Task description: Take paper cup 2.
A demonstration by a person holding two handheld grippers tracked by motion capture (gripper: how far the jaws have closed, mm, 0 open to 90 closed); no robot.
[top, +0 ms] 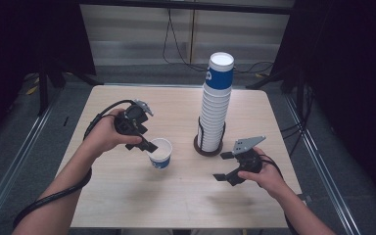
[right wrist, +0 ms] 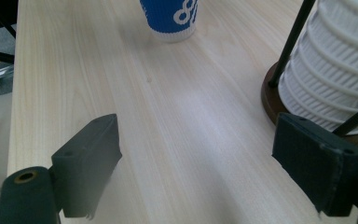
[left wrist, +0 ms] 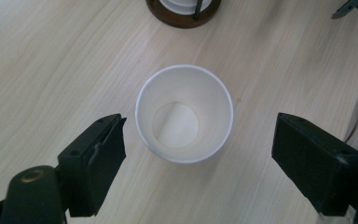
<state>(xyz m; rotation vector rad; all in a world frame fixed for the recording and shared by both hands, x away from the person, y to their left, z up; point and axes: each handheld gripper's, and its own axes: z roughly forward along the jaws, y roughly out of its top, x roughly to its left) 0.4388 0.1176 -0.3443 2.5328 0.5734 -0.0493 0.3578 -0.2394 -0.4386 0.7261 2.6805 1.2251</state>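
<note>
Bare table [top: 142, 205] around lone cup [top: 160, 152]; cup stack [top: 214, 105] (on round base) blocks centre-right.

table [top: 127, 205] evenly lit from above | surroundings dark at 3 and 9 | soft shadows | near jaws blurred

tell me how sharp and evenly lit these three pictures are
High view: table bright, surroundings nearly black, soft shadow beside the single cup. Left gripper view: cup sharp, the hand-held gripper's near black parts soft. Right gripper view: pale glare streak down the wood, cup stack slightly blurred.
</note>
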